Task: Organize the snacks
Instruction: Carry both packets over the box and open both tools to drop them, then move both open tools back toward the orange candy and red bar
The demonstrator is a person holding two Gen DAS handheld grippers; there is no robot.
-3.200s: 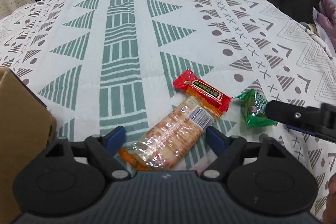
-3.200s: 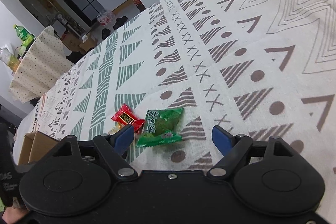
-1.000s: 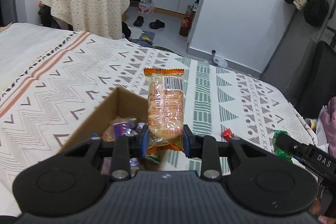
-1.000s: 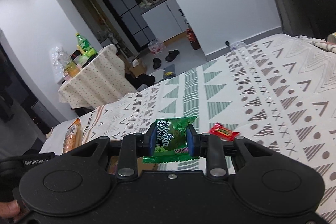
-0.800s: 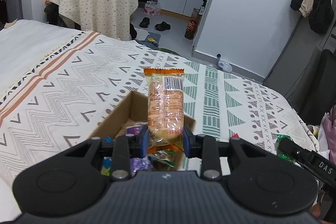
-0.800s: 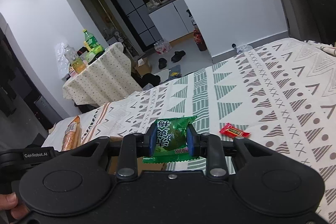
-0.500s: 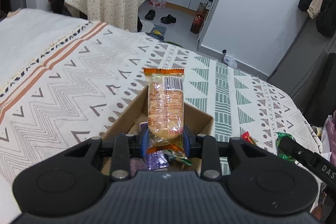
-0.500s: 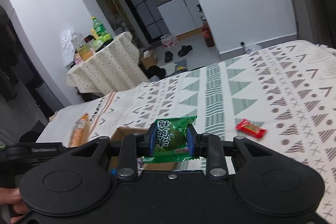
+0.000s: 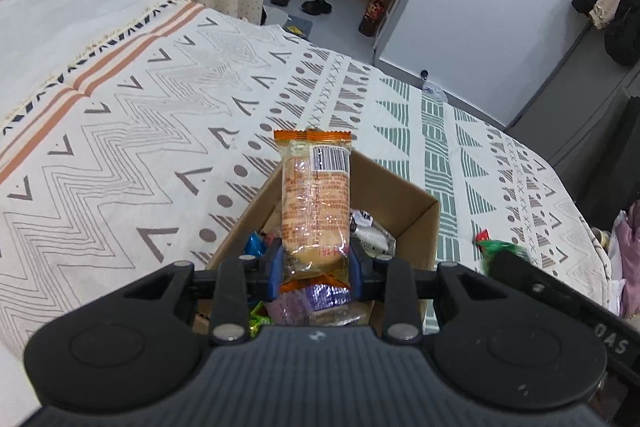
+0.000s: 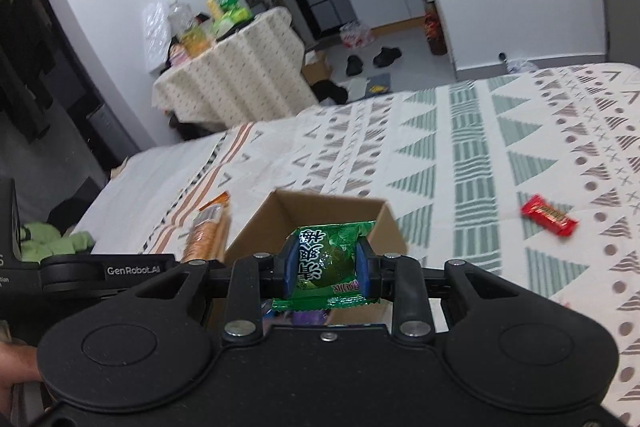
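Carrying both snacks over the cardboard box (image 9: 416,223), you have the left gripper (image 9: 316,263) pinching the biscuit pack (image 9: 314,203) near its lower end, and the right gripper (image 10: 325,267) pinching the green candy packet (image 10: 326,263) just above the box's near edge. Lower each until its packet is inside the walls before you release, one at a time, so the tall pack does not tip over the far rim. A red candy bar (image 10: 549,215) lies on the bedspread (image 9: 120,131), right of the box.
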